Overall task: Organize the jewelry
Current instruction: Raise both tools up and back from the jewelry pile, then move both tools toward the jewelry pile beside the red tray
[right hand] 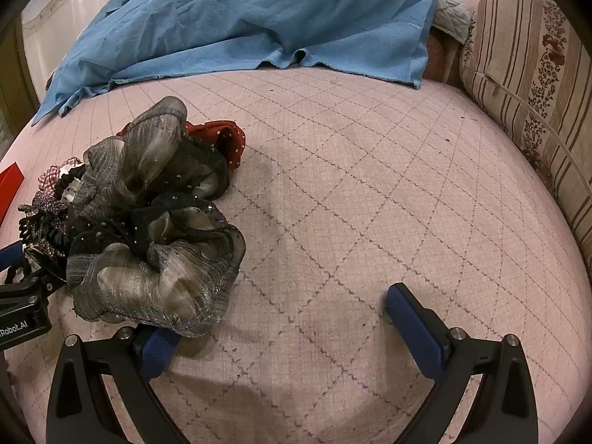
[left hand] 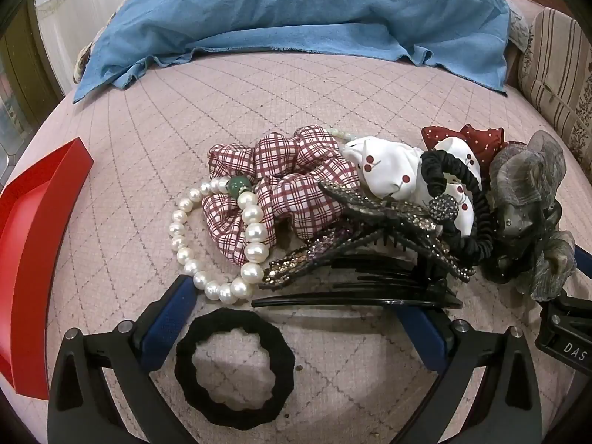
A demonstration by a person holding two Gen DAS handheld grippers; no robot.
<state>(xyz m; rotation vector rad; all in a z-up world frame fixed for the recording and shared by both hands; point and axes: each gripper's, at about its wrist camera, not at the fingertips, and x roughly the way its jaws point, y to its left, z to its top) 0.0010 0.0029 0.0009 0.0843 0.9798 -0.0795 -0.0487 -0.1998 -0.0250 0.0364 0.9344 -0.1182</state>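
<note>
Pink quilted bed cover (left hand: 148, 140), stitched in a diamond grid, carries the whole lot; a rumpled blue cloth (left hand: 296, 11) lies across its far side, and a striped floral cushion (right hand: 525, 74) stands at the right edge.

Left to right, from the left wrist view:

- Red tray (left hand: 33, 244), at the far left edge, well apart from the heap.
- Pearl bracelet (left hand: 207, 236) with one green bead, its loop lying partly over the plaid scrunchie.
- Black hair tie (left hand: 235, 370), a plain ring flat on the cover, lying alone between the spread fingers of the left gripper (left hand: 296, 296), touched by neither.
- Plaid scrunchie (left hand: 281, 188), red and white check.
- Rhinestone claw clip (left hand: 370, 236), black teeth, resting against the plaid scrunchie and the cherry-print one.
- White cherry-print scrunchie (left hand: 384, 170), behind the clip.
- Black elastic with rhinestone ball (left hand: 444, 207), draped over the cherry print.
- Red dotted scrunchie (left hand: 477, 140), at the back of the heap.
- Grey organza scrunchie (right hand: 155, 229), the rightmost piece, overlapping the red dotted one.

Left gripper: jaws wide open, holding nothing.
Right gripper (right hand: 281, 314): jaws wide open, holding nothing; its left finger tip is hidden under the edge of the grey organza scrunchie, its right finger over bare cover.
</note>
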